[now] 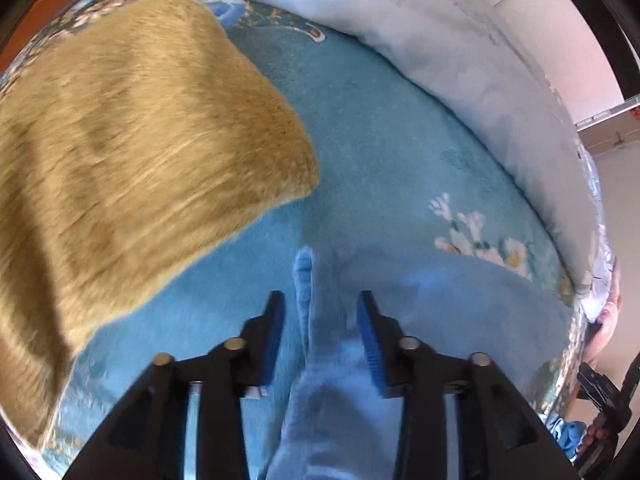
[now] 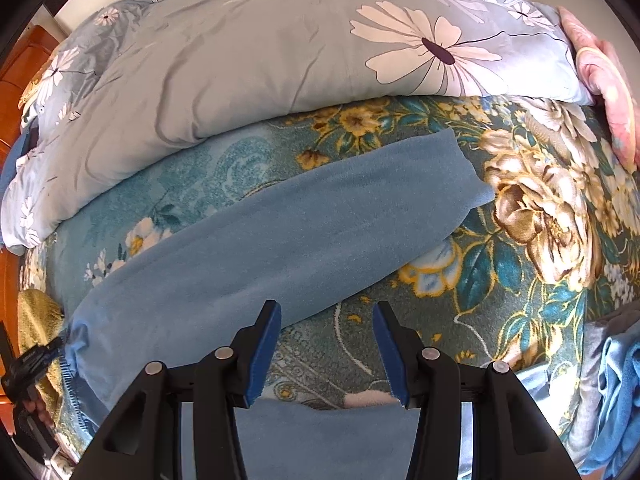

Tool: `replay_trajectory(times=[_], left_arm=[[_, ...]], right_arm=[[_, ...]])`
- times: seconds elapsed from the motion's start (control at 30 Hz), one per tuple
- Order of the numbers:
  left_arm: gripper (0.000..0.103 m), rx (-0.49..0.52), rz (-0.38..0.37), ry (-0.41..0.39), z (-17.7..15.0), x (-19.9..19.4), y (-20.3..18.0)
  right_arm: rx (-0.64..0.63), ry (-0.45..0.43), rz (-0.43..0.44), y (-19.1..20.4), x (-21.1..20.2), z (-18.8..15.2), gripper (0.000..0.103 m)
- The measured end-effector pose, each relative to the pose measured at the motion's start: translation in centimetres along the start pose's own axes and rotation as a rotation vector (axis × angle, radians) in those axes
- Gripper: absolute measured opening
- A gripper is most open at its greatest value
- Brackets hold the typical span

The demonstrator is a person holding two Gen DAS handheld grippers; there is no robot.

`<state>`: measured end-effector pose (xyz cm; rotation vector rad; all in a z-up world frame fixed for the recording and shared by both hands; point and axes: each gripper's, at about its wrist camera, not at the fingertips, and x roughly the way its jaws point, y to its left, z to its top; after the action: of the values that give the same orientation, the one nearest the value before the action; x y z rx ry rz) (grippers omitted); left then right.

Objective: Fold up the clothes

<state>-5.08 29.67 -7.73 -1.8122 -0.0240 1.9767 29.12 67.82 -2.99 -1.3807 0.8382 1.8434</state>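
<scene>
The blue garment (image 2: 280, 216) lies spread on the bed's floral blanket (image 2: 540, 240), one long flat piece running from about 8 o'clock up to 2 o'clock in the right wrist view, its far end squared off near a large gold flower. Another part of it shows at 6 o'clock, under the right tool (image 2: 326, 344).

In the left wrist view a raised fold of the same garment (image 1: 320, 360) stands between the pads of the left tool (image 1: 322, 336). The jaws are parted and the pads (image 1: 368, 344) do not seem to press the cloth; the frame is blurred, so a light touch cannot be ruled out.

The right tool's jaws stand about half open over the blanket, with nothing gripped; the left finger overlaps the garment's edge.

A tan fuzzy cloth (image 1: 132, 160) fills 9 to 11 o'clock in the left view, lying on the blanket. A pale flowered quilt (image 2: 260, 48) is bunched along the far side, at 12 o'clock.
</scene>
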Motion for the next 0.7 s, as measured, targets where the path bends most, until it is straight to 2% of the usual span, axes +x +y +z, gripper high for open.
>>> replay_trajectory(times=[0.07, 0.1, 0.23, 0.37, 0.47, 0.6, 0.7], left_arm=[[0.057, -0.011, 0.013, -0.008, -1.7, -1.3, 0.2], [0.059, -0.017, 0.019, -0.011, -2.6, -2.0, 0.3], [0.063, -0.078, 0.043, 0.031, -7.4, -4.0, 2.8], [0.063, -0.149, 0.076, 0.099, -11.3, -3.5, 5.1], [0.063, -0.171, 0.06, 0.122, -12.4, -2.9, 5.6], [0.063, -0.105, 0.079, 0.132, -12.4, -2.4, 5.1], [0.063, -0.05, 0.071, 0.064, -10.9, -3.3, 4.2]], right_arm=[[0.013, -0.008, 0.006, -0.3, -0.8, -0.6, 0.053], [0.023, -0.008, 0.011, -0.5, -1.2, -1.1, 0.055], [0.04, 0.028, 0.026, -1.3, -1.8, -3.8, 0.056], [0.042, 0.1, 0.088, 0.0, -0.5, -7.0, 0.056], [0.001, 0.133, 0.148, 2.7, 1.1, -8.4, 0.056], [-0.093, 0.152, 0.217, 8.0, 3.4, -8.9, 0.056], [-0.202, 0.133, 0.236, 11.6, 4.3, -7.5, 0.056]])
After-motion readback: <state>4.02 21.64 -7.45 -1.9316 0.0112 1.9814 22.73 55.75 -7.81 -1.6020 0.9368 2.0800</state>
